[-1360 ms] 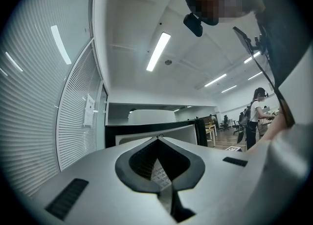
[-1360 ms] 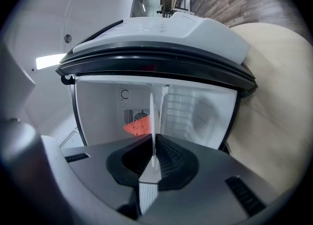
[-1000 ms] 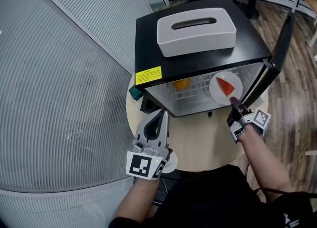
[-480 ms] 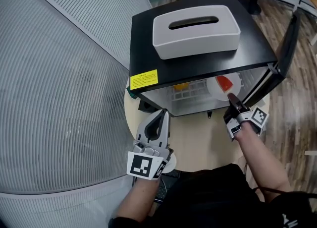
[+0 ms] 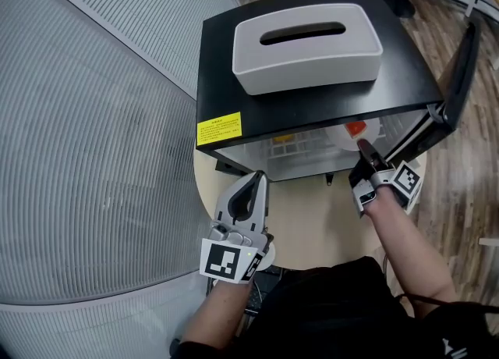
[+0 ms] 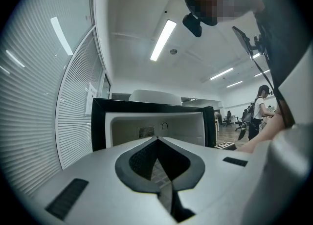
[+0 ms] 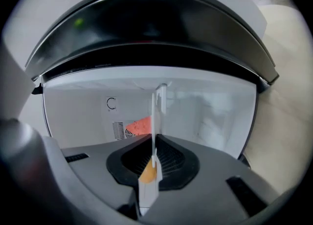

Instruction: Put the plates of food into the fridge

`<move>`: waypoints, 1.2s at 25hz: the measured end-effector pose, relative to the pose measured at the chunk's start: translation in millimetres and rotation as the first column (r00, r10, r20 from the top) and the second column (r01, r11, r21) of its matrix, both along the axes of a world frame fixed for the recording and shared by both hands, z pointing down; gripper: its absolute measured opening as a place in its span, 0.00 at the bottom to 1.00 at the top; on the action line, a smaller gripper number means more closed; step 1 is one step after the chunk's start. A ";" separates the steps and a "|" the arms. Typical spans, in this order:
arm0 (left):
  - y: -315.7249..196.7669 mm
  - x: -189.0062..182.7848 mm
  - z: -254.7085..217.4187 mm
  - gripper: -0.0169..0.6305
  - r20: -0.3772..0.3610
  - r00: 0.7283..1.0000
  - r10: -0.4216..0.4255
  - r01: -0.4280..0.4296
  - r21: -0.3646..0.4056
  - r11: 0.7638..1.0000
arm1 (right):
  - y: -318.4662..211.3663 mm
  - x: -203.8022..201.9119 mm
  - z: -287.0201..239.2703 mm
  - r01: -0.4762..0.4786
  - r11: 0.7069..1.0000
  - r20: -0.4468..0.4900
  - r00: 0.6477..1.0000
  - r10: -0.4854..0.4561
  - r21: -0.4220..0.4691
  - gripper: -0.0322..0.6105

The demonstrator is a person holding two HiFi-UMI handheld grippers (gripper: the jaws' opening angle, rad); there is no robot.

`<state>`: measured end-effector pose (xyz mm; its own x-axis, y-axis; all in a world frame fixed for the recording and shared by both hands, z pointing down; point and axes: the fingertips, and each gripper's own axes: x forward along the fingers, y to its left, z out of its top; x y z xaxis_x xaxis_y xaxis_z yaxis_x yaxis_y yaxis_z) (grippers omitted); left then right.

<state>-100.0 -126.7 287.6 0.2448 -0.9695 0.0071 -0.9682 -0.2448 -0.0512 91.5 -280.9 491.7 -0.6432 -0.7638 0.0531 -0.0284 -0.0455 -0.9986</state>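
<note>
The right gripper (image 5: 365,153) is clamped tight on the near rim of a white plate (image 5: 343,139). The plate sits just inside the open mouth of the fridge (image 5: 312,111), on the side nearest the fridge's open door (image 5: 460,53) and over its wire shelf (image 5: 300,148).

The grip is the main worry. Only a thin edge is caught and the rest of the plate hangs out ahead of the jaws. A roll of the wrist could tip it and send the food sliding off, or the rim could slip free. The opening looks low, so the plate could also knock the fridge's top edge or door frame. Letting go before it rests flat on the shelf would drop it.

The left gripper (image 5: 253,182) has its jaws together on nothing and waits in front of the fridge, on the side away from the door.

The plate is small, round and thin. In the right gripper view it shows edge-on as a narrow white strip. It carries a red-orange wedge of food (image 5: 356,127), half hidden under the fridge's black top.
</note>
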 end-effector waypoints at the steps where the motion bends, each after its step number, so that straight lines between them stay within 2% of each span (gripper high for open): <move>1: -0.2 0.2 0.4 0.03 0.002 1.000 -0.004 0.004 -0.003 1.000 | -1.0 -0.5 -0.1 -0.001 1.000 0.001 1.000 0.001 -0.001 0.08; 10: -6.2 6.8 4.7 0.03 0.007 0.999 -0.038 0.038 -0.022 0.999 | -3.5 -4.0 -2.3 0.009 1.000 0.043 0.999 -0.009 -0.002 0.08; 13: -5.2 8.0 3.6 0.03 0.005 0.999 -0.052 0.052 -0.022 0.998 | -3.8 -4.3 -5.8 0.019 1.000 0.058 0.998 -0.021 0.023 0.08; 15: -1.8 6.4 4.0 0.03 0.005 0.998 -0.063 0.063 -0.025 0.998 | -2.9 -4.4 -8.1 0.033 0.998 0.040 0.999 -0.036 0.058 0.09; 21: 20.6 -14.1 5.0 0.03 -0.018 0.995 -0.097 0.097 -0.014 0.995 | 12.6 -8.0 -4.0 0.079 0.991 -0.042 0.996 -0.075 0.111 0.20; 26: 46.3 -29.7 0.5 0.03 -0.005 0.997 -0.083 0.083 0.001 0.997 | 40.3 -11.7 -3.7 0.095 0.986 -0.101 0.992 -0.082 0.134 0.21; 30: 68.7 -42.6 -6.1 0.03 -0.011 0.997 -0.078 0.078 0.043 0.996 | 63.3 -21.8 -6.4 0.115 0.981 -0.091 0.991 -0.102 0.155 0.21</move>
